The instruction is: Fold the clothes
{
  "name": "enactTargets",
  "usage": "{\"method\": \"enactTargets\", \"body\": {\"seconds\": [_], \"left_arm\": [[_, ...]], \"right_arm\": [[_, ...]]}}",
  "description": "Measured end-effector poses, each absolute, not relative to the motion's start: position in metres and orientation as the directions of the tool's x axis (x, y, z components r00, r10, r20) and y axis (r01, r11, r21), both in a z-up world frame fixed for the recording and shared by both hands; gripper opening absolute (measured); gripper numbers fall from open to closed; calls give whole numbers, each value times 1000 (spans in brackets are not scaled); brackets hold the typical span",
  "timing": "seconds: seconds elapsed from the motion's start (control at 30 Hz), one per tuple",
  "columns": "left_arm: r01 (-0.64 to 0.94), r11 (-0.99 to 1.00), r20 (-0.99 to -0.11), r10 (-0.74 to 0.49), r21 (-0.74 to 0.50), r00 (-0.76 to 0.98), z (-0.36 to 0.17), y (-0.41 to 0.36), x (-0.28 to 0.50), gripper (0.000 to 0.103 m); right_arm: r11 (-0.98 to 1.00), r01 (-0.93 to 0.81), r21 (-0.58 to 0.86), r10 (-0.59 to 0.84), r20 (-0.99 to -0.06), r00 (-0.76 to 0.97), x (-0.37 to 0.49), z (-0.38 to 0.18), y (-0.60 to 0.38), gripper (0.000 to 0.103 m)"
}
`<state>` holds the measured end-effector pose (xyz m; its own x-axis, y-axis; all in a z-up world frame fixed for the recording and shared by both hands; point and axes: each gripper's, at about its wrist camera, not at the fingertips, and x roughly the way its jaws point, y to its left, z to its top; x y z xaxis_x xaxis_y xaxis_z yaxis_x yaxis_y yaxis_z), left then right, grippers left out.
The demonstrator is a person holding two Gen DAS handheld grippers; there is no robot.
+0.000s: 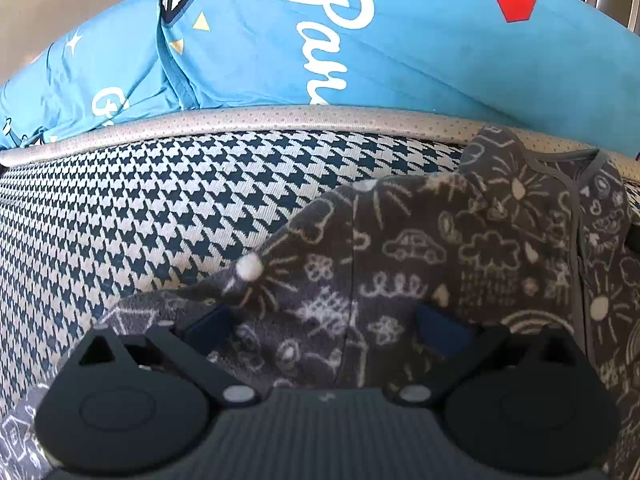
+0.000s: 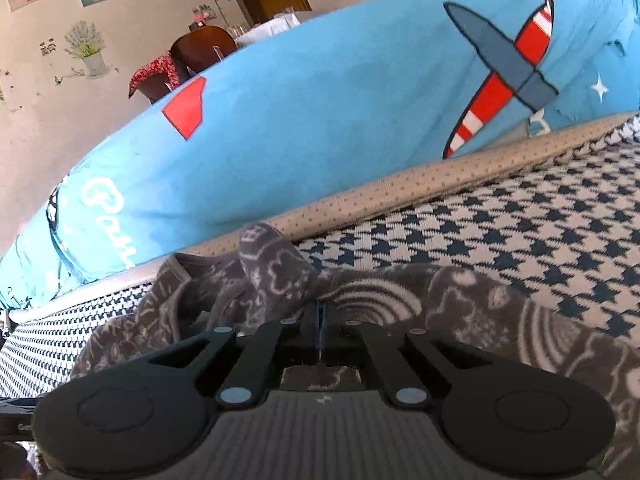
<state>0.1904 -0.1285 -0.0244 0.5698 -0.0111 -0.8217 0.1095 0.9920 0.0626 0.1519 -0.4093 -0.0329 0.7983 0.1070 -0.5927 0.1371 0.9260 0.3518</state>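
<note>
A grey garment (image 1: 400, 248) printed with white doodles of cars, clouds and suns lies crumpled on a navy-and-white houndstooth surface (image 1: 160, 208). My left gripper (image 1: 324, 330) is open, its two blue-padded fingers (image 1: 208, 326) spread wide and resting on the cloth near a white snap. In the right wrist view the same garment (image 2: 480, 304) bunches up around my right gripper (image 2: 320, 316). Its fingers are pressed together, and a fold of the fabric rises just beyond the tips.
A beige dotted edging (image 1: 280, 118) borders the houndstooth surface (image 2: 540, 232). Behind it lies bulky blue bedding (image 2: 320, 120) with an aeroplane print and white lettering. Farther back are a dark wooden chair (image 2: 200, 46), a wall with stickers and a door.
</note>
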Motion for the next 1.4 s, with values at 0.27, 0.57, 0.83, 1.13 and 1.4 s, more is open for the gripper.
{"method": "enactTargets", "body": {"seconds": [0.27,0.57,0.83,1.13,1.4], "left_arm": [[96,994,-830,-10,53,558,-24,-129,192,103],[105,992,-822,2,75,570,-22,-130,188,103],[123,989,-806,-11,77,591,-11,-137,180,103],[170,983,-809,-42,73,587,-8,-147,160,103],[186,980,-813,-47,76,581,-5,-149,145,103]], "right_arm": [[926,156,345,76,-574,815,170,-39,-407,0],[923,172,343,65,-582,811,175,-38,-406,0],[925,173,339,63,-584,809,160,-20,-399,9],[919,169,355,89,-608,789,131,-9,-381,13],[919,185,348,75,-616,784,95,10,-372,23]]}}
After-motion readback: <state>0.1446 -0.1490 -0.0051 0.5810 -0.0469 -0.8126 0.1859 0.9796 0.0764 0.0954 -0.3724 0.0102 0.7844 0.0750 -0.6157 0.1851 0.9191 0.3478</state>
